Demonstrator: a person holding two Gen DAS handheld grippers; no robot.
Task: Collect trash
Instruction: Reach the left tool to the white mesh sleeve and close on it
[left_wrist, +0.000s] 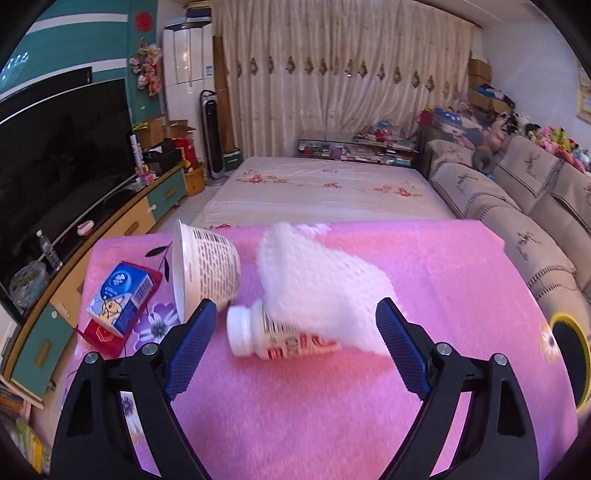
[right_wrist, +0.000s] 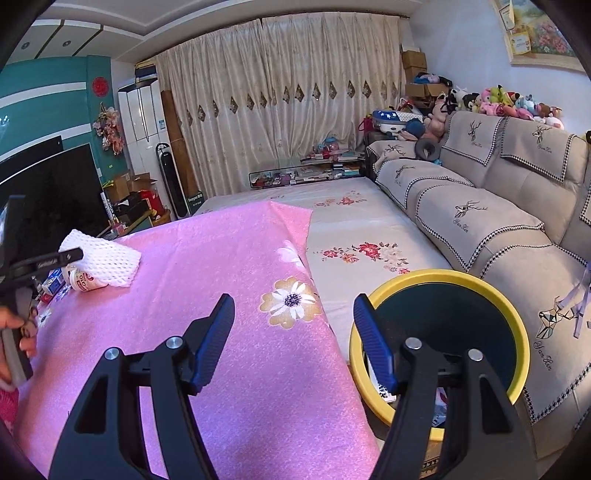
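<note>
Left gripper (left_wrist: 295, 314) gapes wide around the bottle (left_wrist: 280, 338), half-buried under blurred foam netting (left_wrist: 317, 273); right gripper (right_wrist: 293, 314) open, empty.

Pink flowered cloth (left_wrist: 443, 277) fills lower frame. Beige sofa (right_wrist: 480, 221) at right. Curtain (left_wrist: 332, 74) upper centre; television (left_wrist: 55, 147) at left.

Pink flowered cloth (left_wrist: 443, 266) — yellow-rimmed bin (right_wrist: 436, 275)

Pink floral table (left_wrist: 443, 280), tipped cup (left_wrist: 207, 269), bottle (left_wrist: 258, 336), foam net (left_wrist: 317, 280), carton (left_wrist: 120, 295)
</note>
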